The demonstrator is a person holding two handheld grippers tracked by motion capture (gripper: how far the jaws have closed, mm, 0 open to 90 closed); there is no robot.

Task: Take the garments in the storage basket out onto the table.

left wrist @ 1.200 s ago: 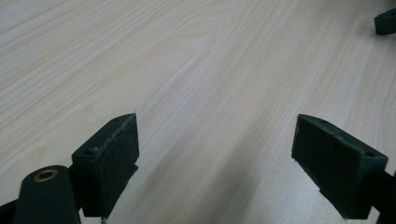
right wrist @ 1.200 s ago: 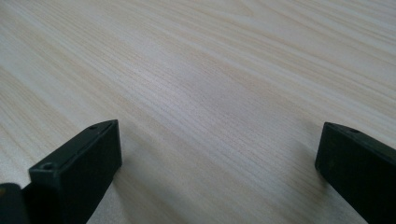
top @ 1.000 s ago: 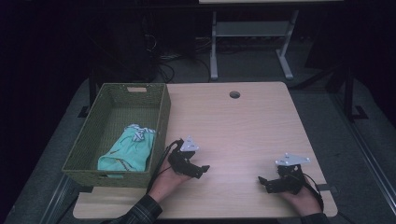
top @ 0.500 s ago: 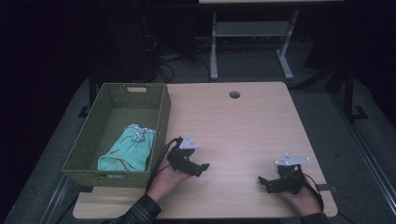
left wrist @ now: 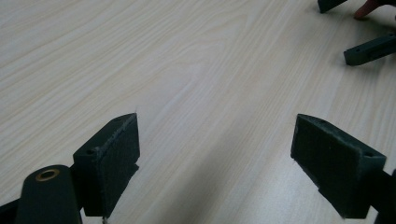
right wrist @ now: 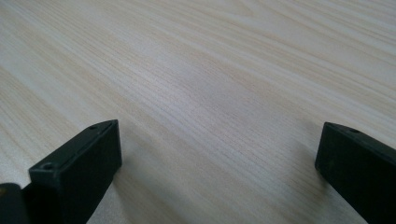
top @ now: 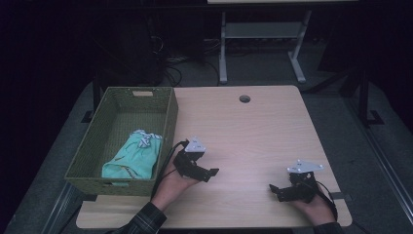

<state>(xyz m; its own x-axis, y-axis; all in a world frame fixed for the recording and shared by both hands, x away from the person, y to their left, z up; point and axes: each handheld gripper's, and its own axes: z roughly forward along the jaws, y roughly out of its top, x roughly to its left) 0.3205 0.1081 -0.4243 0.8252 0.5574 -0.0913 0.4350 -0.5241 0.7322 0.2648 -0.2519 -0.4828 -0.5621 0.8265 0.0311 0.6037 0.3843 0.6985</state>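
Observation:
My left gripper (top: 210,174) rests low over the light wooden table (top: 253,131), just right of the basket, with its jaws pointing right. In the left gripper view it (left wrist: 217,128) is open, with bare wood between the pads. My right gripper (top: 274,192) sits near the table's front right corner and points left toward the other one. Its jaws (right wrist: 219,130) stand wide apart over bare wood, so it is open too. The right gripper's jaw tips (left wrist: 369,49) also appear at the top right of the left gripper view.
A green woven basket (top: 168,124) stands on the table's left side and holds a mint-green folded cloth (top: 132,157). A round cable hole (top: 244,99) sits near the far edge. Desk legs and cables stand on the dark floor beyond.

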